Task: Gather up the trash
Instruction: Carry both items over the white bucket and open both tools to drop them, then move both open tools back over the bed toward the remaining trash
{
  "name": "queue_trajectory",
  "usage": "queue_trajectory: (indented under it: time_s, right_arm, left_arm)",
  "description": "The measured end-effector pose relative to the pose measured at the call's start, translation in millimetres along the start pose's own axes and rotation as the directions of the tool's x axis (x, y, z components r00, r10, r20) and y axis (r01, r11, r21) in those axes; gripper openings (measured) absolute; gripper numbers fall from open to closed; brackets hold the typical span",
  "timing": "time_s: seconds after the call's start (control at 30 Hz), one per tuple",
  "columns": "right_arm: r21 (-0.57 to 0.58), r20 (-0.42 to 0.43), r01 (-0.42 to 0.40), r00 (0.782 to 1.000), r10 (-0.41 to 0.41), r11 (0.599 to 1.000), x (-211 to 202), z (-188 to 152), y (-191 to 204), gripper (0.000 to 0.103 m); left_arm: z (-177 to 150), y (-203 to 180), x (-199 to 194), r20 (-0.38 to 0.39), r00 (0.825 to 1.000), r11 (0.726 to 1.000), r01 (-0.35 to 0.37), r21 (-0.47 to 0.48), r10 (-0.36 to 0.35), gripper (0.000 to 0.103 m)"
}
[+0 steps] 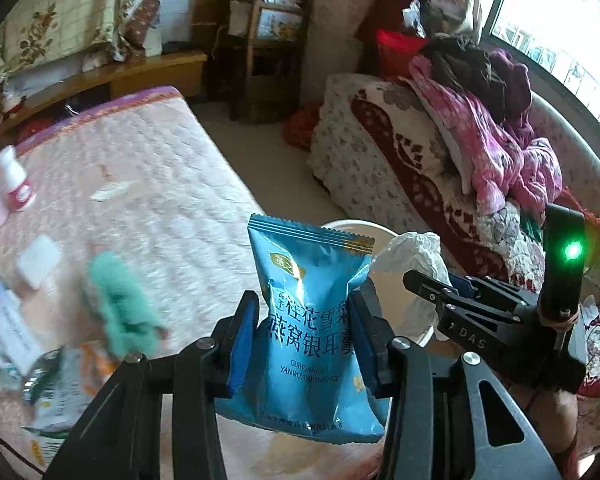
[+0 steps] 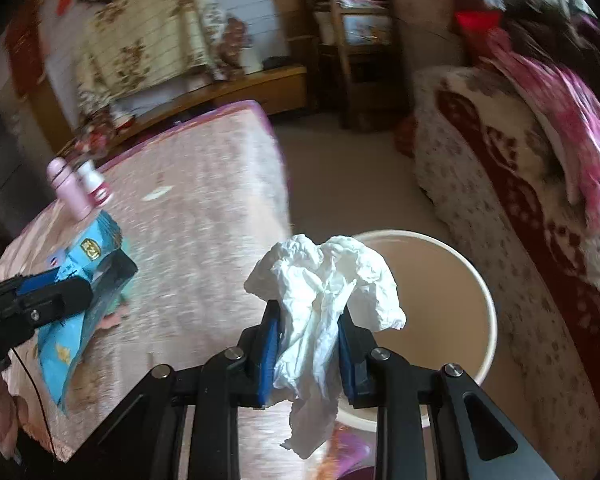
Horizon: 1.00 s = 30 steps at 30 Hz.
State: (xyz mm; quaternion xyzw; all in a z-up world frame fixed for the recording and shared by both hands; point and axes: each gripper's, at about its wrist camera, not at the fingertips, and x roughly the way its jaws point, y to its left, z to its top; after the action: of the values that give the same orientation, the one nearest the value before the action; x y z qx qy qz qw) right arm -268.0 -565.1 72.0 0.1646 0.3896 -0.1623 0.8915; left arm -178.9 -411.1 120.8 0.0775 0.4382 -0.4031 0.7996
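My left gripper (image 1: 304,332) is shut on a blue snack packet (image 1: 312,320) and holds it upright above the edge of the pink table. The packet also shows in the right wrist view (image 2: 80,280). My right gripper (image 2: 308,344) is shut on a crumpled white tissue (image 2: 324,292), held over the near rim of a white bin (image 2: 460,280). The tissue (image 1: 412,256) and the right gripper (image 1: 424,284) show in the left wrist view, in front of the bin (image 1: 364,228).
On the pink quilted table (image 1: 160,184) lie a green fluffy item (image 1: 120,304), a white pad (image 1: 38,260), a printed wrapper (image 1: 56,396), a small box (image 1: 8,320) and two bottles (image 1: 16,180). A covered sofa with clothes (image 1: 460,152) stands to the right.
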Motion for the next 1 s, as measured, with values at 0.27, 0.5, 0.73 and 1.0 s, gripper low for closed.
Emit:
queue_trajectory:
  time_s: [0.27,0.5,0.73,1.0]
  right_arm:
    - [0.134,-0.017,0.065,0.998,-0.063,0.989,13.4,-6.8,-62.8,0.029]
    - [0.194,-0.028,0.101,0.995,-0.098,0.976,28.2,-8.5,-84.6,0.031]
    - [0.256,-0.009,0.109,0.994,-0.11,0.96,30.7,-11.8,-93.4,0.08]
    - [0.233,-0.012,0.111,0.994,-0.111,0.966,25.1,-12.8,-80.1,0.08]
  left_arm:
    - [12.3,-41.2,46.6,-0.057,0.998,1.0,-0.002,-0.002,0.002,0.048]
    - [17.9,-47.4,73.8,-0.059,0.998,0.999,-0.005,-0.04,0.003,0.074]
    - [17.0,-35.9,69.0,-0.05,0.999,0.997,0.004,-0.081,-0.008,0.074]
    - [10.3,-28.6,43.1,-0.021,0.999,0.996,-0.041,-0.076,0.039,0.074]
